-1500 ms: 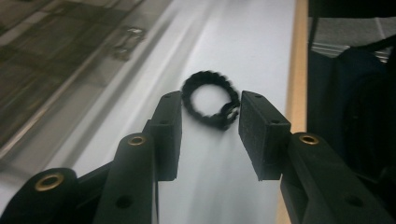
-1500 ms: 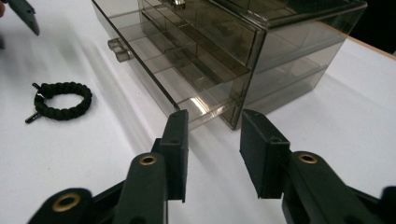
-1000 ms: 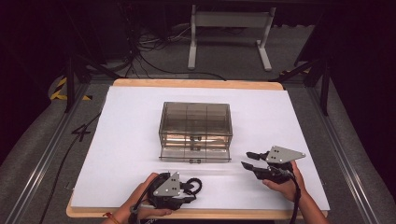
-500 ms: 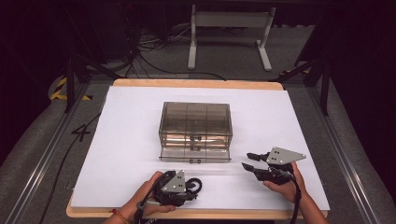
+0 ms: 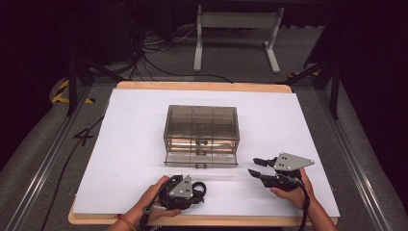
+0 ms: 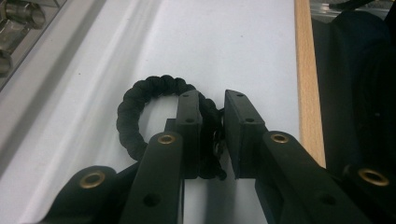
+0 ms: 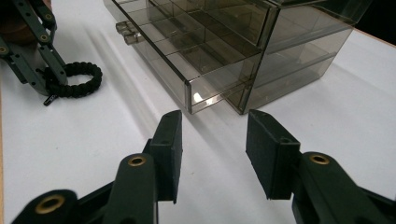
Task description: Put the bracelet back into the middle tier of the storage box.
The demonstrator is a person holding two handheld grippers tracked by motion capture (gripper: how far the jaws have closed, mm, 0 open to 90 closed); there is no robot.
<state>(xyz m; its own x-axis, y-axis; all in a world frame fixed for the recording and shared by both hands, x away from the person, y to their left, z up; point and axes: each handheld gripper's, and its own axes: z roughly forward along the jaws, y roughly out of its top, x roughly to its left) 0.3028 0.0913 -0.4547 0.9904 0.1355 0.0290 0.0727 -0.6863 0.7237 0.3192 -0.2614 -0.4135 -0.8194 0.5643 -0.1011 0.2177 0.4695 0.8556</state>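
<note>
Bracelet (image 6: pixel 140 109), black braided paracord, lies on the white table sheet (image 5: pixel 125 144) near the front edge, just in front of the smoky clear drawer organizer (image 5: pixel 202 127). We see our left gripper (image 6: pixel 212 128) down on it: the jaws have just been closing, and the clasp end of the loop sits between the two pads. Pads look pressed on the cord in the left gripper view, so we call it gripped. The rest of the loop curls out to the left of the jaws, flat on the sheet. Right gripper (image 7: pixel 212 154) hangs above the sheet with jaws apart and nothing between them, pointing at the organizer's pulled-out bottom drawer (image 7: pixel 187 60). That drawer looks bare inside, as far as we can tell.
</note>
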